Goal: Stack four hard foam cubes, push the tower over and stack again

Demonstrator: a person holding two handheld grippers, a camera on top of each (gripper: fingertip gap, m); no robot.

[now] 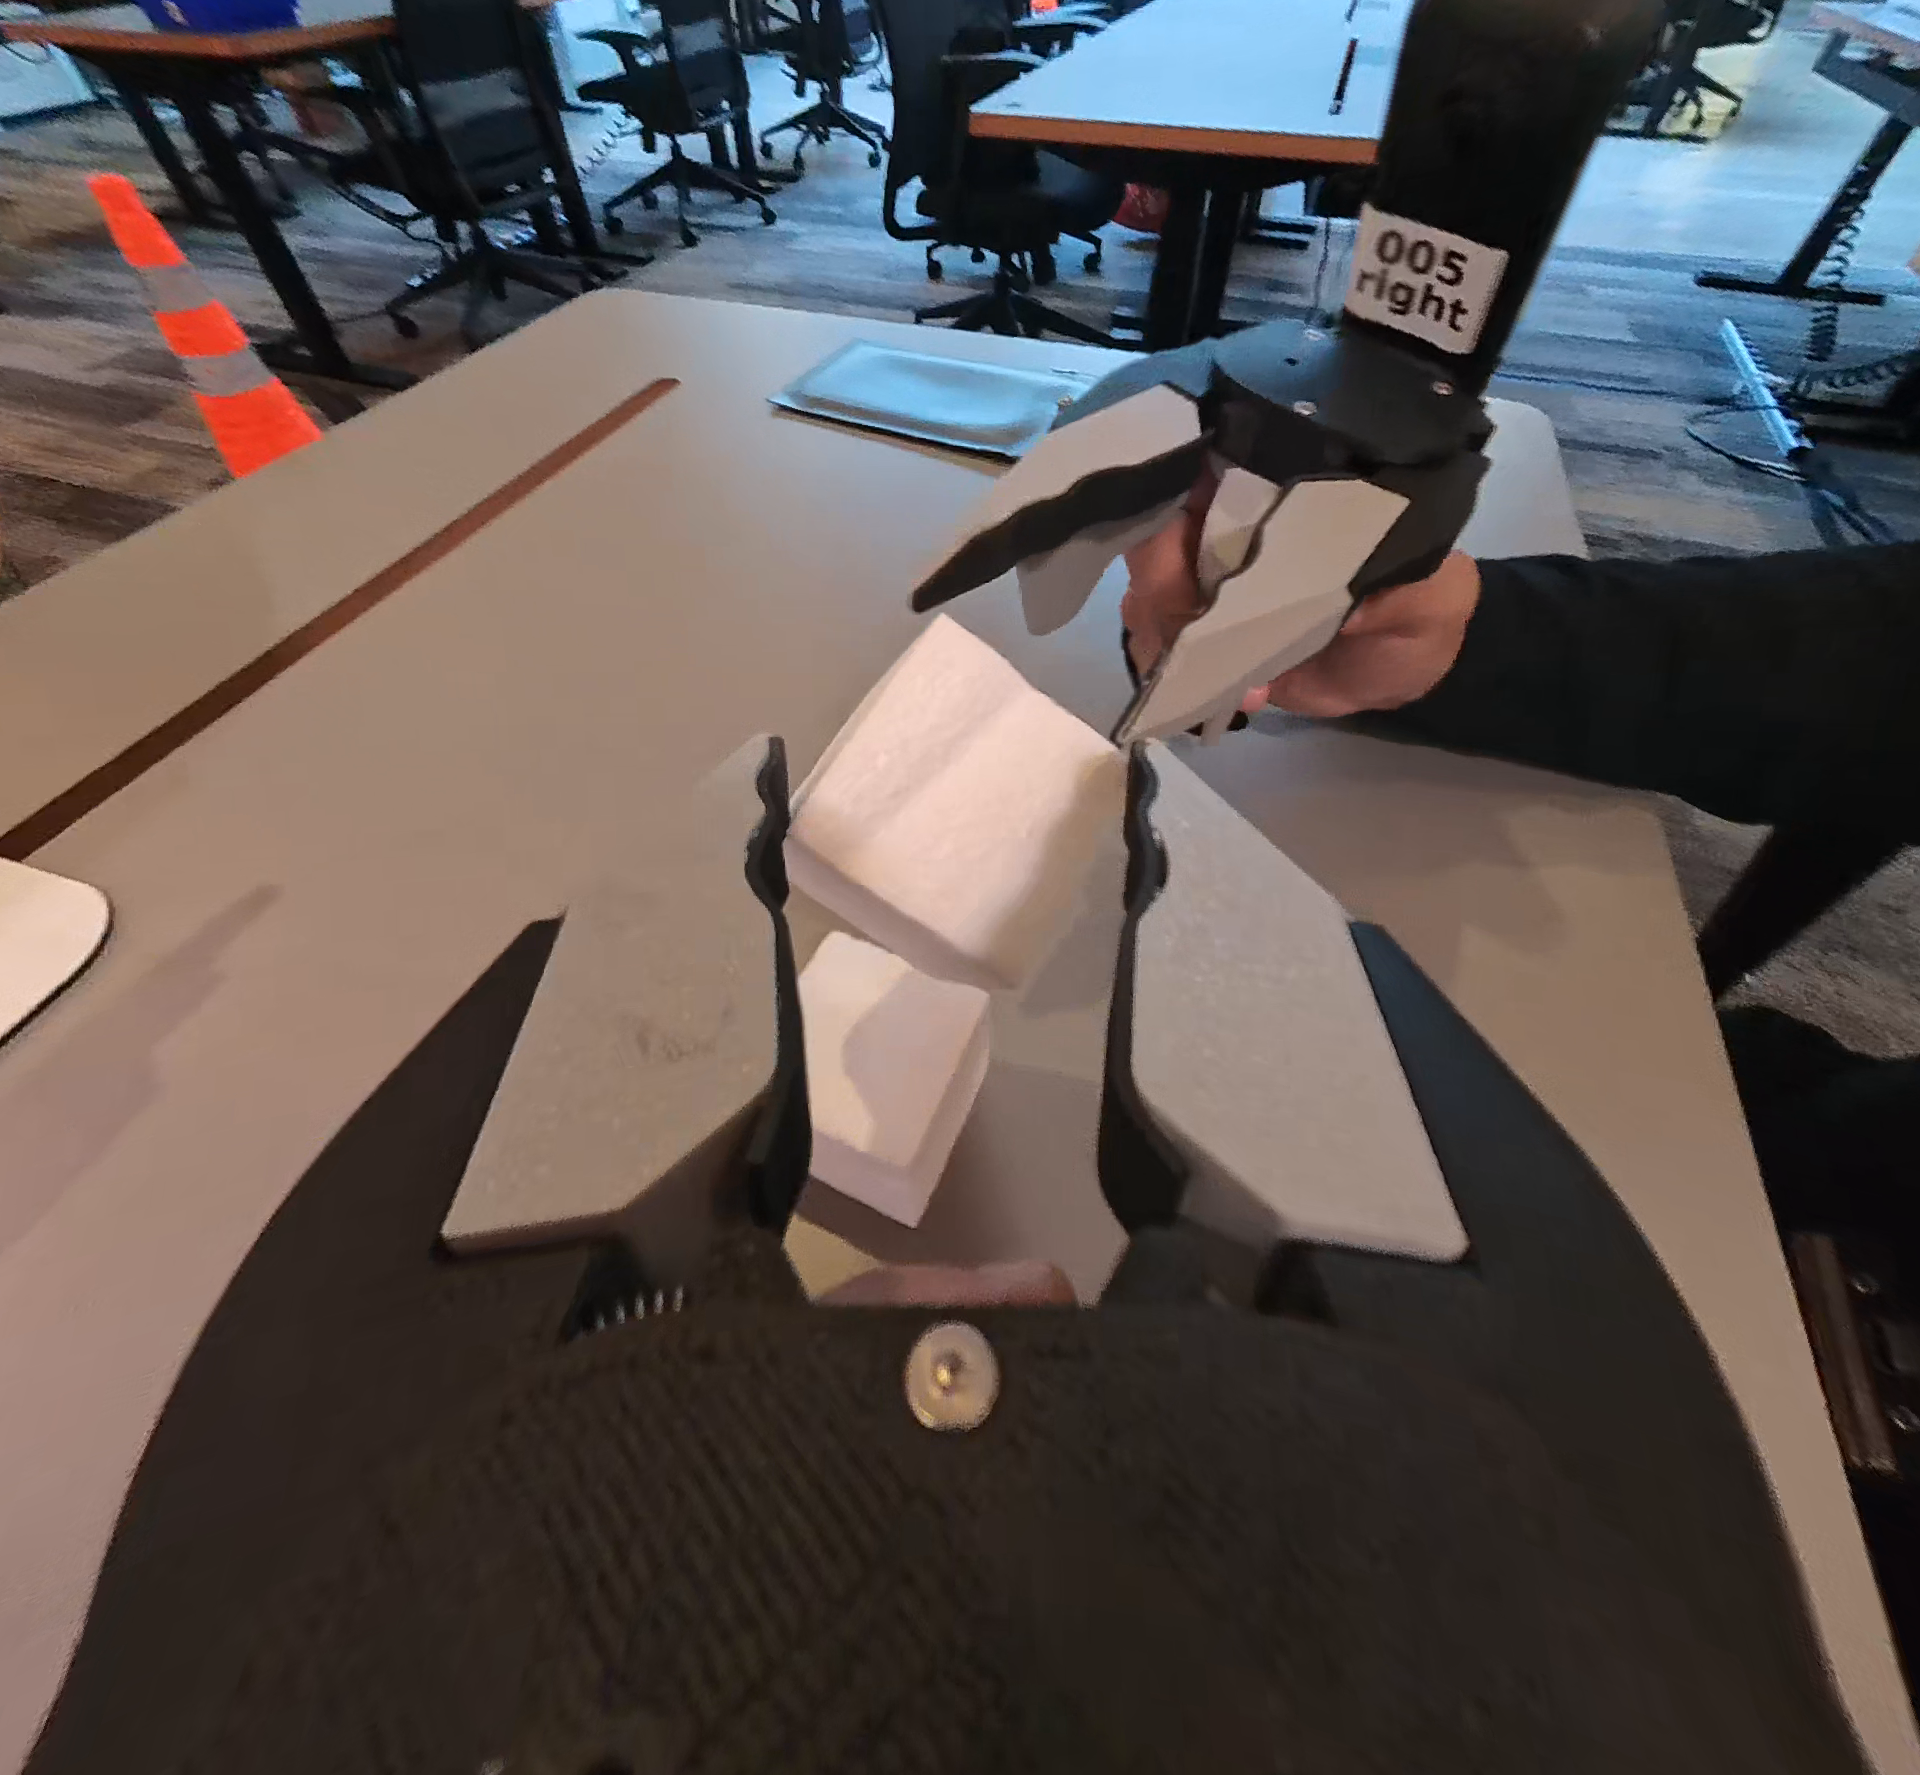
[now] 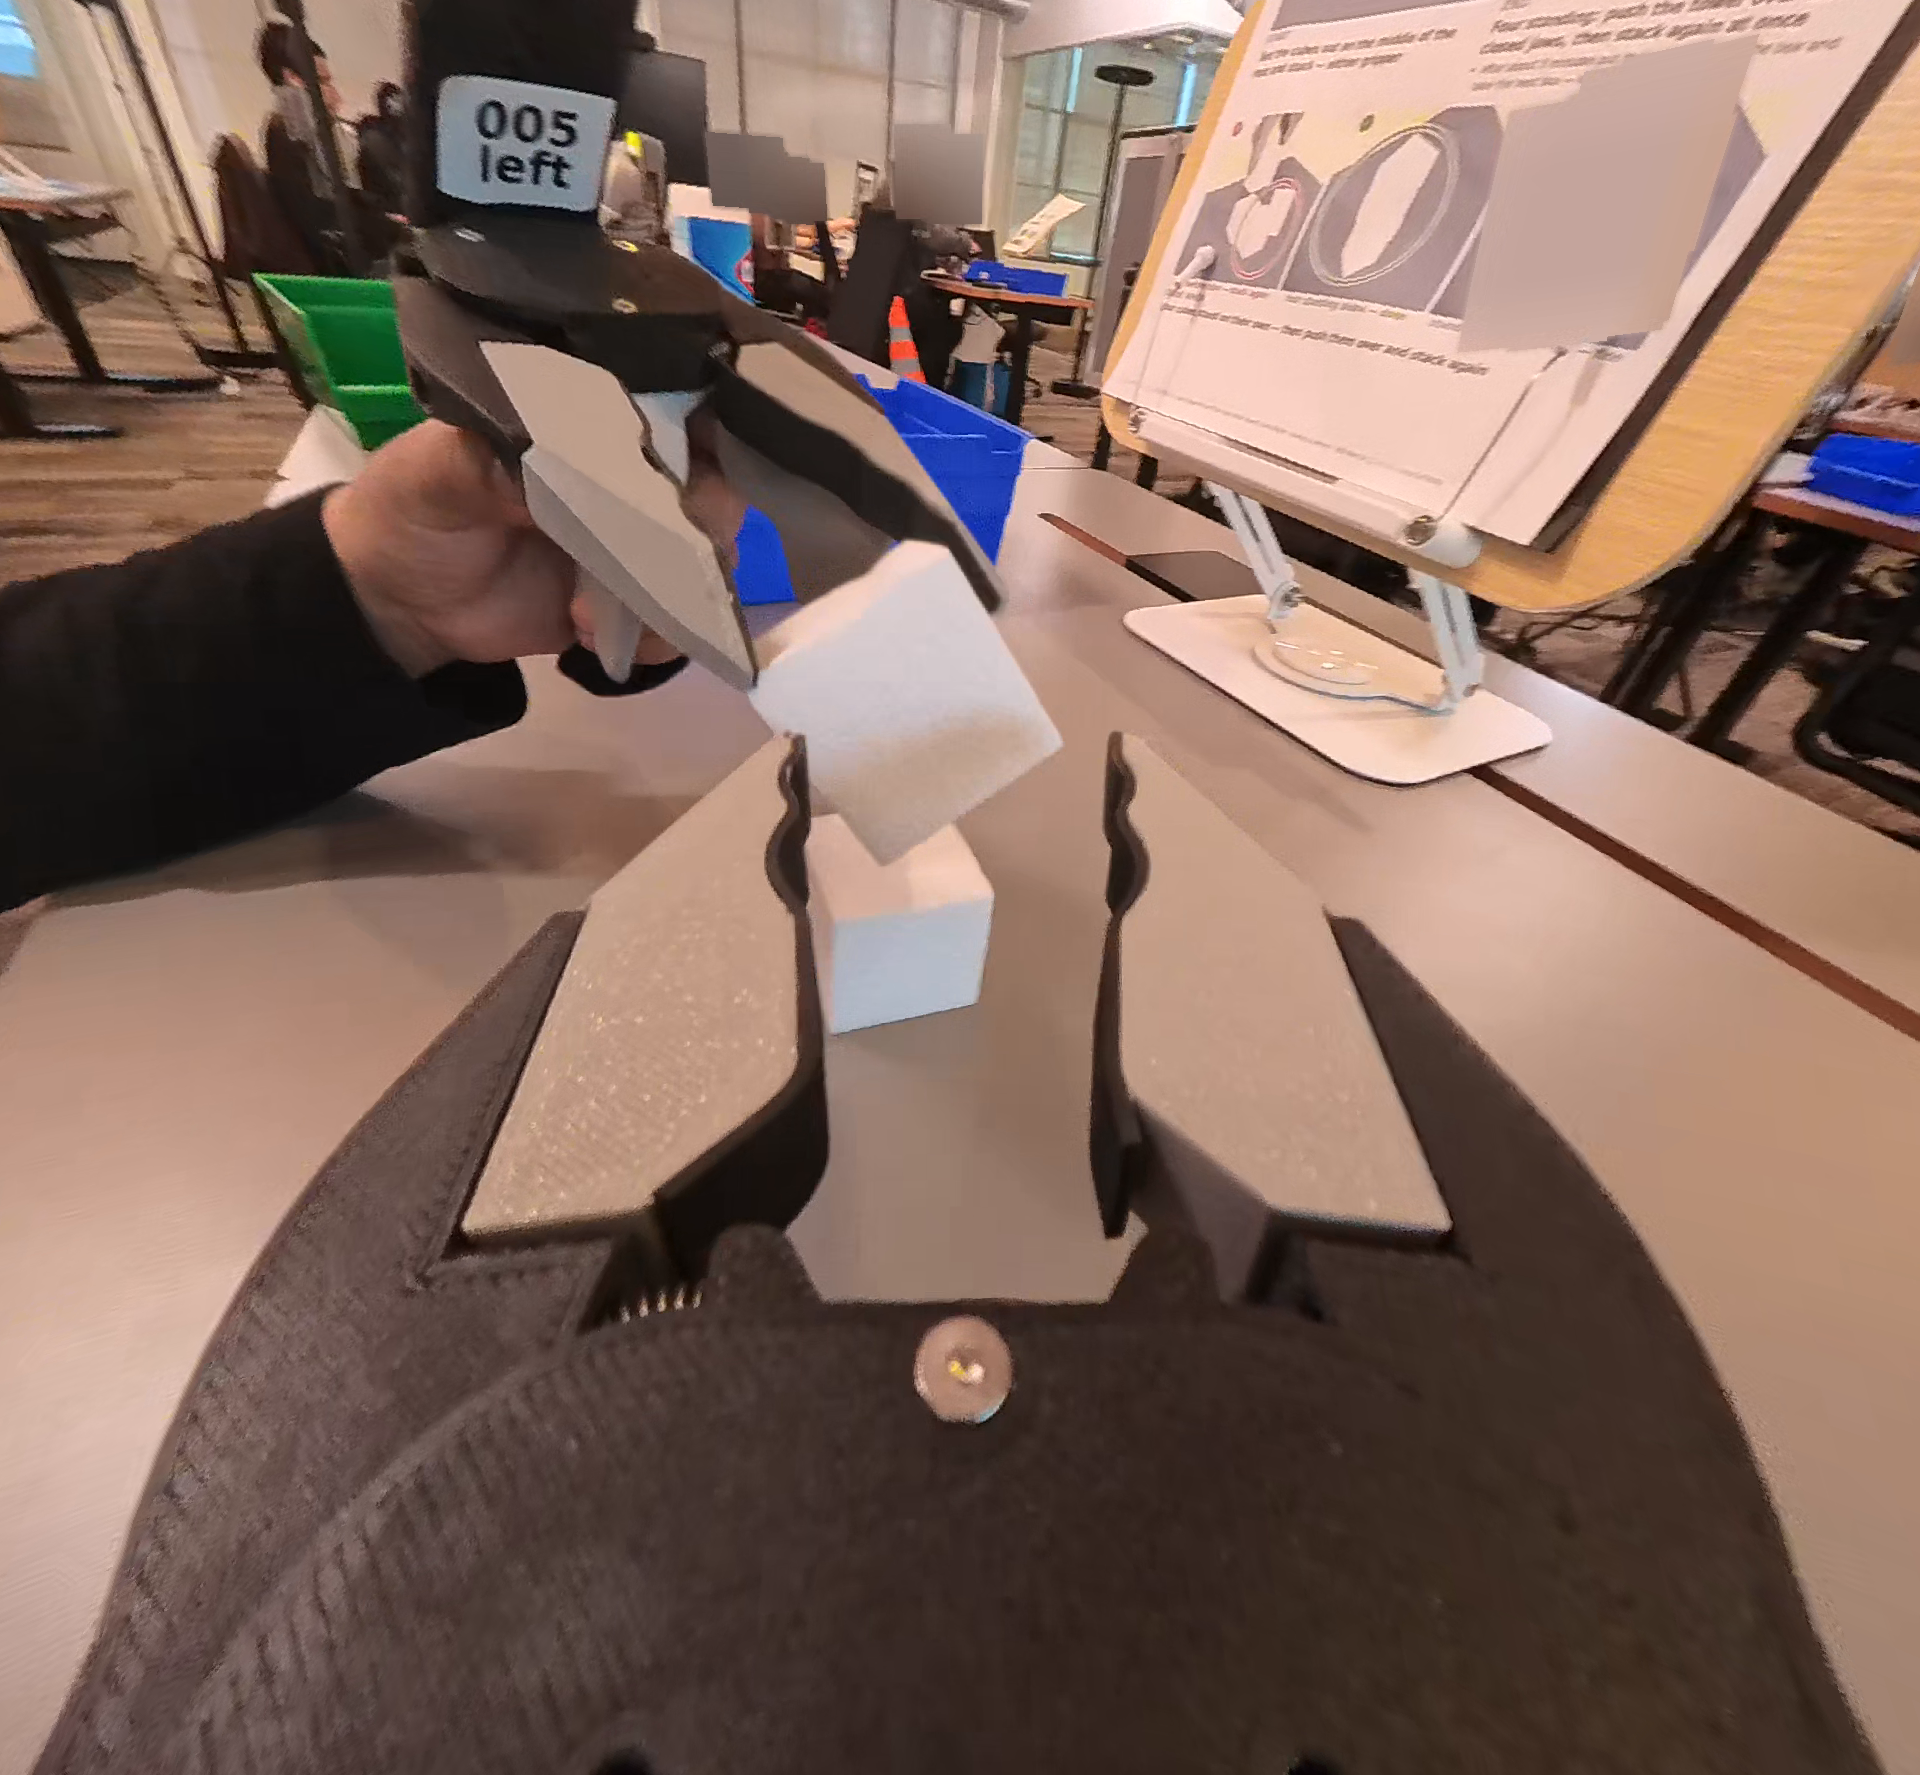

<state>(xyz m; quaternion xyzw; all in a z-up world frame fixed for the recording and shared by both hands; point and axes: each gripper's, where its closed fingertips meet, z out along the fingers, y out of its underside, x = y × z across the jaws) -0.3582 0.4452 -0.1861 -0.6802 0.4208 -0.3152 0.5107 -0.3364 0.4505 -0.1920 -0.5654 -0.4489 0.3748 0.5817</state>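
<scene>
My left gripper (image 1: 951,759) is shut on a white foam cube (image 1: 945,821) and holds it tilted in the air. A second white cube (image 1: 894,1091) stands on the grey table (image 1: 416,790) just below it; the two look apart. In the right wrist view the held cube (image 2: 904,697) hangs in the left gripper (image 2: 873,634) above the table cube (image 2: 904,936). My right gripper (image 2: 956,749) is open and empty, its fingertips on either side of the cubes and close to them. It also shows in the left wrist view (image 1: 1023,665), just right of the held cube. Only two cubes show.
A tilted board with a printed sheet (image 2: 1455,271) stands on a white base (image 2: 1340,686) at the table's far side. A grey flat pouch (image 1: 935,395) lies near the far edge. Blue bins (image 2: 956,458), a green bin (image 2: 343,343) and an orange cone (image 1: 197,323) stand beyond the table. My two grippers' fingertips are within a few centimetres of each other.
</scene>
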